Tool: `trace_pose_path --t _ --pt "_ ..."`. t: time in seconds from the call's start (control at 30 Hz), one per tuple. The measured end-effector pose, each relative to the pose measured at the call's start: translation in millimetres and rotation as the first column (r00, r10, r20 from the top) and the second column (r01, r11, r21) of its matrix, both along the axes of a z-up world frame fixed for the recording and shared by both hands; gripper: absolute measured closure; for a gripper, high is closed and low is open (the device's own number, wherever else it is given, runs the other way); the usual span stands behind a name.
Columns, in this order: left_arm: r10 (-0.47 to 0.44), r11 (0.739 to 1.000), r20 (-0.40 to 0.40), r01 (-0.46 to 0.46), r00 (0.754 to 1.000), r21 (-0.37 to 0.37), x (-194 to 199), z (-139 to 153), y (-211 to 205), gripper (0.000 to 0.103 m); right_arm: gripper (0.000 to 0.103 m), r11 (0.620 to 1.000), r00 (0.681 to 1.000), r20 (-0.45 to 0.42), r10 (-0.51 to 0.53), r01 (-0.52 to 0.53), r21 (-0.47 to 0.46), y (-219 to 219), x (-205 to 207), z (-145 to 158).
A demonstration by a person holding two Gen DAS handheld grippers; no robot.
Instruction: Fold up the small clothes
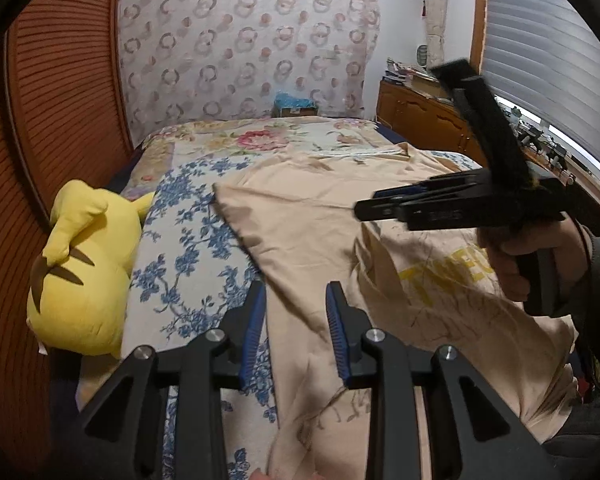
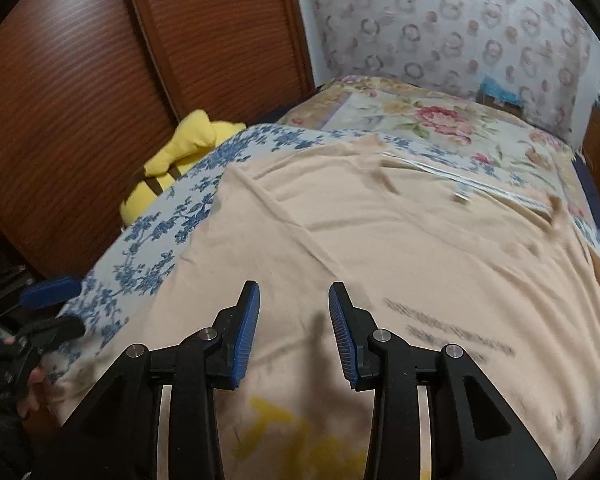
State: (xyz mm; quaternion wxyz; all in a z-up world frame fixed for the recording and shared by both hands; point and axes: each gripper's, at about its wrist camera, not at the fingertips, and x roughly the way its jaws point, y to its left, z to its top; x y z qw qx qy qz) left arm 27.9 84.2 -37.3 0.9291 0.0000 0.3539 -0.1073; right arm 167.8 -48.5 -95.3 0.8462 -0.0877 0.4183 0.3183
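beige shirt [image 2: 380,240] under spread right claw [image 2: 293,334]

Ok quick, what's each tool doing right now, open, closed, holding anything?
Left tool: open, holding nothing, poised over the edge of the beige shirt.
Right tool: open, holding nothing, above the shirt.

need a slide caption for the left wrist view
Open left tool above a beige t-shirt spread on a floral bed, right tool alongside, yellow plush toy at the bedside.
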Motion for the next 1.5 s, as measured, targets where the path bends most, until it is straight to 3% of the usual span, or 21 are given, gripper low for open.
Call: trace_pose_path --t 0.17,0.4,0.6,0.7,0.83,0.93,1.03,1.1,1.17,1.3,1.4,1.5 --pt "0.006 1.000 -0.010 -0.006 1.000 -0.003 0.4 -5.4 2.8 0.074 0.068 0.991 1.000 0.003 0.012 -0.011 -0.133 20.7 4.5 -17.4" --pt "0.001 1.000 -0.011 -0.002 1.000 -0.004 -0.9 -8.0 1.5 0.074 0.067 0.982 1.000 0.005 -0.031 0.031 -0.185 -19.6 -1.9 -19.9" --pt "-0.007 1.000 -0.017 0.007 1.000 -0.005 3.3 -9.6 -5.6 0.074 0.067 0.984 0.996 -0.005 -0.085 0.083 -0.157 -59.1 -5.9 -16.7" --pt "-0.010 1.000 -0.025 0.010 1.000 0.002 6.7 -11.3 -11.0 0.074 0.067 0.994 0.996 -0.024 -0.091 0.089 -0.055 -74.0 -4.2 -8.4" --pt "-0.017 1.000 -0.028 0.017 0.999 -0.003 8.2 -11.0 -13.6 0.074 0.068 0.996 0.996 -0.037 -0.084 0.084 -0.012 -69.9 3.7 -5.5" --pt "-0.020 1.000 -0.030 0.020 0.999 0.000 8.7 -11.3 -14.6 0.074 0.068 0.997 0.996 -0.053 -0.069 0.067 -0.032 -58.7 10.3 -12.7" --pt "-0.019 1.000 -0.033 0.018 0.999 -0.002 9.4 -11.8 -14.6 0.074 0.078 0.999 0.996 -0.076 -0.040 0.038 -0.027 -55.0 14.4 -19.9" --pt "-0.020 1.000 -0.035 0.020 0.999 -0.005 9.8 -13.5 -13.9 0.074 0.093 1.000 0.998 -0.057 -0.002 0.000 -0.030 -53.4 10.3 -19.6" --pt "-0.020 1.000 -0.039 0.020 0.999 -0.011 10.6 -15.3 -12.8 0.074 0.100 0.999 1.000 -0.022 0.000 0.000 -0.039 -56.0 7.2 -17.8" --pt "-0.017 1.000 -0.046 0.016 0.999 -0.016 11.9 -18.8 -11.3 0.074 0.101 0.991 0.993 0.051 -0.111 0.114 -0.075 -77.8 10.5 -12.5" --pt "-0.017 1.000 -0.052 0.016 0.999 -0.013 13.6 -20.8 -11.8 0.074 0.101 0.988 0.991 0.052 -0.126 0.130 -0.081 -87.4 13.4 -11.9" --pt "-0.014 1.000 -0.055 0.014 0.998 -0.011 14.8 -21.5 -12.1 0.074 0.101 0.995 0.994 0.051 -0.100 0.102 -0.025 -87.2 9.2 -3.4"
